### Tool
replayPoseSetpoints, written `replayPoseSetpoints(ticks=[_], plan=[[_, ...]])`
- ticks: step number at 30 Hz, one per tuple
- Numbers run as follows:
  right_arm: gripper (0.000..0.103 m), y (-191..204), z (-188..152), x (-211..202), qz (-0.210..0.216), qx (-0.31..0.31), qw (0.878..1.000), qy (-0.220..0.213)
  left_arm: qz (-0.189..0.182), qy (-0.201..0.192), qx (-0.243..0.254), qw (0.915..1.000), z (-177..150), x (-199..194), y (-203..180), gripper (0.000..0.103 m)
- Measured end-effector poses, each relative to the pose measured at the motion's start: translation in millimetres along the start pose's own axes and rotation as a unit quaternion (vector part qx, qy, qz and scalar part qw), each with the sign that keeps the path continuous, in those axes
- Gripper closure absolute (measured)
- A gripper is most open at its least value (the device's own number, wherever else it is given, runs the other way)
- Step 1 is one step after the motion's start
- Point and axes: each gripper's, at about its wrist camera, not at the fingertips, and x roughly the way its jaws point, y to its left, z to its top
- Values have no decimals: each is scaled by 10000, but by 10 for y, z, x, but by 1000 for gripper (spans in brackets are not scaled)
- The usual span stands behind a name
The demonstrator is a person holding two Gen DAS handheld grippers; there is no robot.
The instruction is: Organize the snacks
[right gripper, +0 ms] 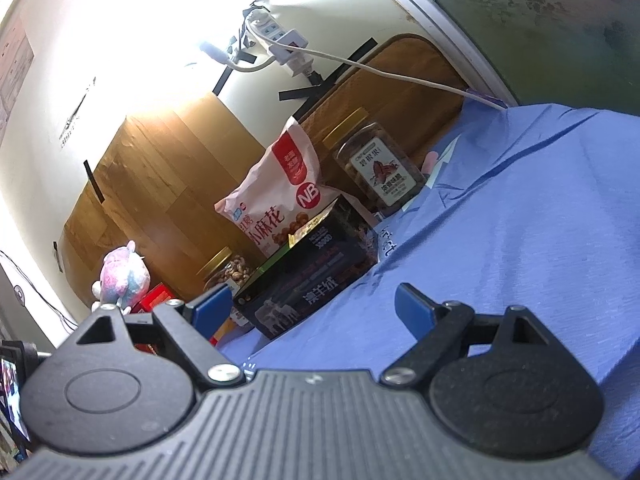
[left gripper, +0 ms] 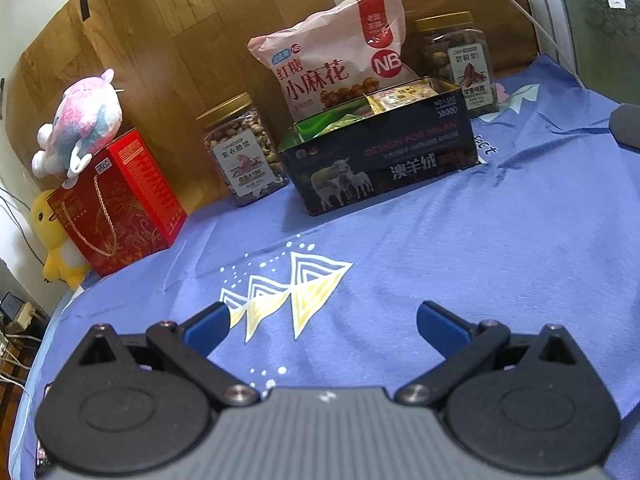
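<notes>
Apparently the task is near its end, or at a pause: both tools are free and no loose snack lies on the table (left gripper: pixel 480 260), which is covered with a blue cloth. This is my judgement only.

The largest thing is the table itself. At 12 o'clock on it, in the left wrist view, stands the dark tin box (left gripper: pixel 380 152), open at the top, with a picture of sheep on its front. Small snack packets (left gripper: pixel 400 100), green and yellow, fill it up to the rim. Just behind the box a big pink snack bag (left gripper: pixel 332 60) stands upright and leans on the wooden board. At 10 o'clock is the red gift box (left gripper: pixel 120 200) with a pink plush toy (left gripper: pixel 80 120) sitting on top and a yellow plush duck (left gripper: pixel 56 236) beside it. Between the gift box and the tin is a jar of nuts (left gripper: pixel 244 148) with a gold lid; a second jar (left gripper: pixel 464 60) stands at 1 o'clock.

What remains, I think, is perhaps to close the tin or to line up the jars.

The left tool (left gripper: pixel 323 322) is spread wide and holds nothing, low over the cloth. The right tool (right gripper: pixel 314 306) is spread too, empty, tilted, pointing to the tin.
</notes>
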Motion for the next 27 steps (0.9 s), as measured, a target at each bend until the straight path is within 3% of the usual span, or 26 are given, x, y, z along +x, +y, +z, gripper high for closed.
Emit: replayPoseSetpoints(ticks=[27], plan=[[12,-18,20,30,-7,-26,10000,47,-33,2,6,10000,-15,19,3,0]])
